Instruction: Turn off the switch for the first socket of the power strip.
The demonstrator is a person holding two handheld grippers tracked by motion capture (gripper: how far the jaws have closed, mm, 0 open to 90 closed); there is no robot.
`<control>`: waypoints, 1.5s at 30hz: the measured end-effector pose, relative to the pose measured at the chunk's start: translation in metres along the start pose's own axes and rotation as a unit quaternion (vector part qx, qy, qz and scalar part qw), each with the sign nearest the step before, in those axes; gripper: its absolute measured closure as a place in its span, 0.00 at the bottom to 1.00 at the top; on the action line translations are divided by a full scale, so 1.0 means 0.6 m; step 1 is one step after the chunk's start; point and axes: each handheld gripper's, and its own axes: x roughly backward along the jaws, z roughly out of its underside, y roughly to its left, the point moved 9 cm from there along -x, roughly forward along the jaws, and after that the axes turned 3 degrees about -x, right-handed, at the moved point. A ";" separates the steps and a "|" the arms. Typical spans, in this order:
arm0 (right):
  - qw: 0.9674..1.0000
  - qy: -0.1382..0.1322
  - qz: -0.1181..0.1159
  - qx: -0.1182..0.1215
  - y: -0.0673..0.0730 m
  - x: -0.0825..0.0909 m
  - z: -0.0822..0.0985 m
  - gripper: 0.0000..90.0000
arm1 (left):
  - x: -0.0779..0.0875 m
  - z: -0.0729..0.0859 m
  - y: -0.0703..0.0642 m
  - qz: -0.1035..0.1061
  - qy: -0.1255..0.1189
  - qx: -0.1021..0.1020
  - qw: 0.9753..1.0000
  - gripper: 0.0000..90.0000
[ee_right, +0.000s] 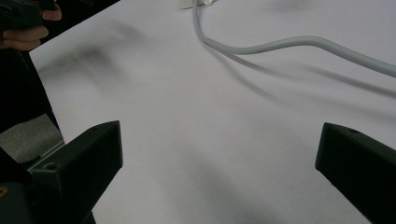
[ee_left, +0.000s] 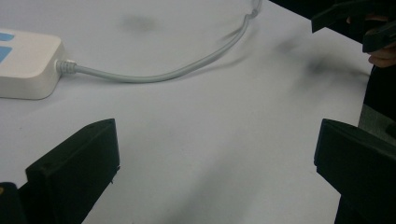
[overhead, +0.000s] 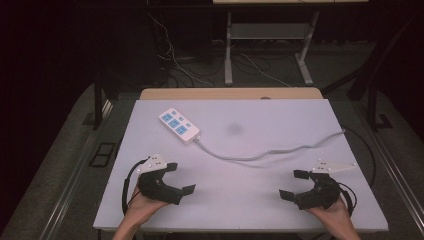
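Each hand-held gripper, left (overhead: 181, 178) and right (overhead: 293, 184), rests wide open near the worktop's (overhead: 280, 120) front corners. The white rectangular plastic power strip (overhead: 179, 126) lies diagonally. Its grey cable (overhead: 260, 155) end points toward the front-right corner.

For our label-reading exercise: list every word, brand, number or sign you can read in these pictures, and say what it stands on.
None can be read.
Power strip: blue socket faces, no legible print; any marking is too small.
White table: no writing.
Left tongs and right tongs: black, no label seen.
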 end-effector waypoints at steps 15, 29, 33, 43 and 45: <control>1.000 0.001 0.001 -0.002 -0.003 0.001 0.002 0.00 | 0.002 -0.025 0.031 -0.009 0.020 -0.009 1.000 0.00; 1.000 0.005 0.001 -0.002 -0.004 0.000 0.004 0.00 | 0.009 -0.047 0.056 -0.013 0.025 -0.004 1.000 0.00; 1.000 0.006 0.002 -0.002 -0.005 -0.001 0.005 0.00 | 0.011 -0.053 0.062 -0.014 0.023 -0.002 1.000 0.00; 1.000 0.006 0.002 -0.001 -0.005 0.000 0.005 0.00 | 0.005 -0.061 0.079 -0.015 0.034 0.001 0.999 0.00; 1.000 0.007 0.002 -0.001 -0.005 0.000 0.006 0.01 | 0.004 -0.065 0.083 -0.015 0.033 0.001 0.999 0.00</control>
